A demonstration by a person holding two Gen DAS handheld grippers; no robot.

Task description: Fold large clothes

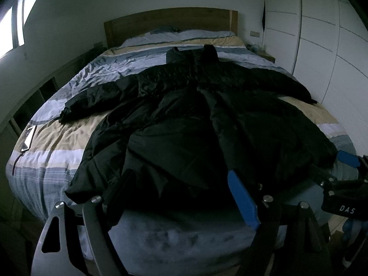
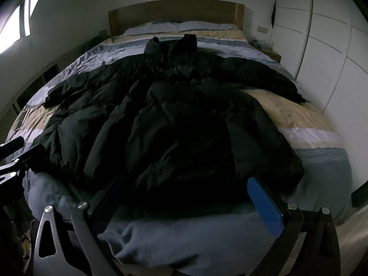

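Fingers of left gripper (image 1: 177,184) and right gripper (image 2: 186,195) spread wide, holding nothing, at foot of bed (image 1: 53,138). Coat (image 1: 184,119) straight ahead, unfolded, long axis hem-to-collar away toward headboard (image 1: 170,20). Hem nearest both; left nearer hem's left corner.

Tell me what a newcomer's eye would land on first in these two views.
A big black coat lies spread over the striped bed, sleeves flung out to both sides and collar toward the wooden headboard. At the foot of the bed both claws hang open near its hem: the left claw, and the right claw with a blue pad.
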